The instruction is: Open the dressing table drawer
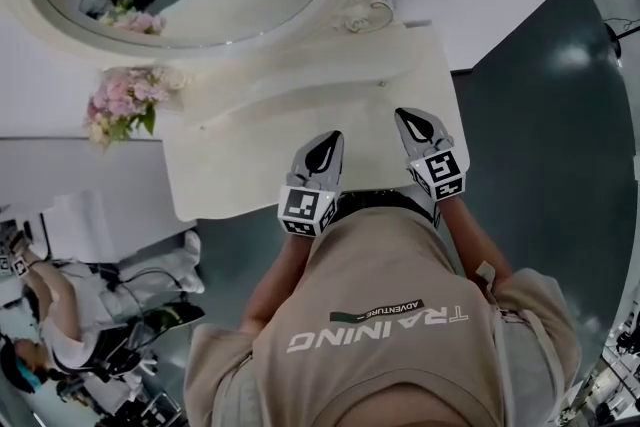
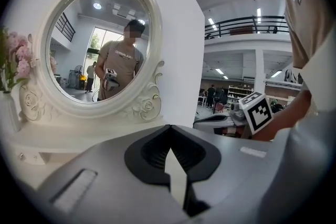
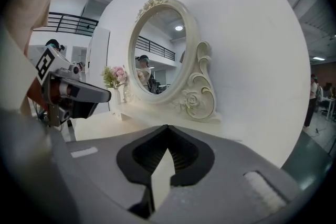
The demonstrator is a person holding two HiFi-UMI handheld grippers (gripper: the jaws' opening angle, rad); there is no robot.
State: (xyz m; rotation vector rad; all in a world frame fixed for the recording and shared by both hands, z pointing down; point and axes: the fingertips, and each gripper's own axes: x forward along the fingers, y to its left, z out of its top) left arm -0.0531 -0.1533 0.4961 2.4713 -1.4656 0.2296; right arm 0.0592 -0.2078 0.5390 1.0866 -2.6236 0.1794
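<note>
The person's beige printed T-shirt (image 1: pixel 380 315) is filling the bottom of the head view, closest to the lens. Left of the oval mirror in its carved cream frame (image 1: pixel 230 10), and a little nearer the person, a bunch of pink flowers (image 1: pixel 122 100) is standing at the corner of the cream dressing-table worktop (image 1: pixel 240 165). In front of the mirror, over the worktop's near edge, the left tool (image 1: pixel 328 143) is hovering with its jaws pressed together on nothing. Just to its right, the right tool (image 1: pixel 410 122) is hovering too, its tips meeting and empty. Both are pointing towards the mirror.

The drawer is probably sitting under the worktop's front edge, on the person's side of the mirror, and no tool is gripping it yet.

From here, tools going in with their jaws together would be skidding off a handle rather than taking it. The torso, standing so close, could also be blocking the drawer's travel.

The shirt and tools are covering the drawer front in the head view, and both gripper views are looking over the worktop. A small dark dot (image 1: pixel 381 82) on the ledge beneath the mirror may be a knob, but it is too small to tell.
</note>
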